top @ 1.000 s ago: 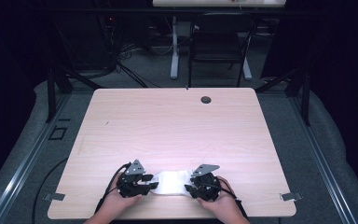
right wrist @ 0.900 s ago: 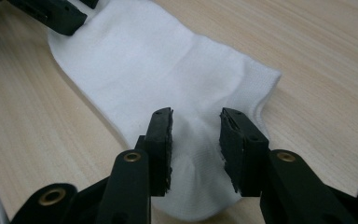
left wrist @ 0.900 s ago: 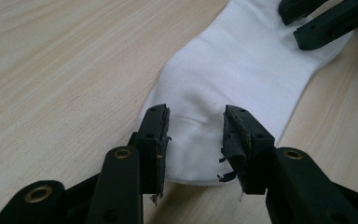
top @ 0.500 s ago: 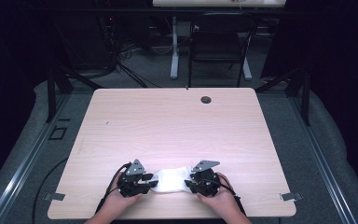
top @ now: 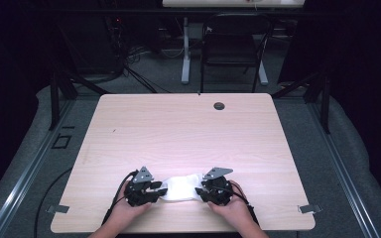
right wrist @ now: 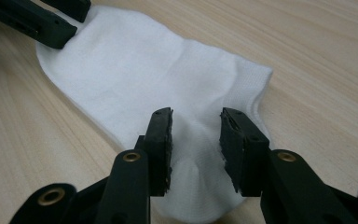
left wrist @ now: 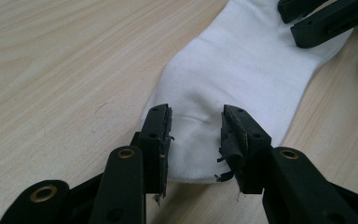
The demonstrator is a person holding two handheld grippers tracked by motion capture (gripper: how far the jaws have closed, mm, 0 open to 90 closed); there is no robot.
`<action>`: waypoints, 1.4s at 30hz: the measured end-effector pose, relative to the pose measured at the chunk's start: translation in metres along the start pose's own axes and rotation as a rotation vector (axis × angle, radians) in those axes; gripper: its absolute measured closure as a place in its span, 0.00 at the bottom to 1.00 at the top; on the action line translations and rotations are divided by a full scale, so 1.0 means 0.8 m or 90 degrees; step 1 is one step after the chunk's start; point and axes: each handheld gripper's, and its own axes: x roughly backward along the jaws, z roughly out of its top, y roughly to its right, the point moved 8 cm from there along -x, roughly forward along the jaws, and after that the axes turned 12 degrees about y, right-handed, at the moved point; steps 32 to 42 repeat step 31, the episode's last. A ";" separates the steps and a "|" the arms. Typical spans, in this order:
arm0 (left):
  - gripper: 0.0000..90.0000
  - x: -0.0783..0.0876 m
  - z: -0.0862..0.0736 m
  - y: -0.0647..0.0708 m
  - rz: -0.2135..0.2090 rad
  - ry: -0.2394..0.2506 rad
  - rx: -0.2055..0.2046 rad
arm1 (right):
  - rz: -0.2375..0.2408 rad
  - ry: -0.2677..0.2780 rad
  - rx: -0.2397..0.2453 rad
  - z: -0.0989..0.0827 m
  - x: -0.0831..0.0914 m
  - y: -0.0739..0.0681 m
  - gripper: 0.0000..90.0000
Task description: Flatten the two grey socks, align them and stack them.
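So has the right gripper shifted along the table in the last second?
No. In the high view the right gripper sits at the sock's end near the table's front edge, as before.

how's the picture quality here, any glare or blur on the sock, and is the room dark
High view: the white sock glares, its folds washed out, while the room beyond the table is dark. Left gripper view: sock evenly lit, weave soft. Right gripper view: ribbed cuff sharp, near jaws slightly blurred.

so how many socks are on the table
1. A single white sock lies flat at the near edge of the table, between the left hand-held gripper and the right hand-held gripper. A second layer beneath it could be hidden.
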 end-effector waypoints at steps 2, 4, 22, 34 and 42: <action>0.67 0.000 0.001 0.000 0.000 0.003 0.002 | 0.004 -0.002 0.005 0.000 0.001 0.000 0.69; 0.64 0.002 0.003 0.000 0.002 0.007 0.005 | 0.003 0.006 -0.001 0.002 0.001 -0.001 0.68; 0.53 0.035 0.017 -0.045 0.053 0.061 0.061 | -0.039 0.083 -0.054 0.015 0.035 0.035 0.60; 0.52 0.039 0.015 -0.063 0.076 0.073 0.104 | -0.068 0.123 -0.129 0.011 0.047 0.067 0.58; 0.52 0.039 0.015 -0.063 0.076 0.073 0.104 | -0.068 0.123 -0.129 0.011 0.047 0.067 0.58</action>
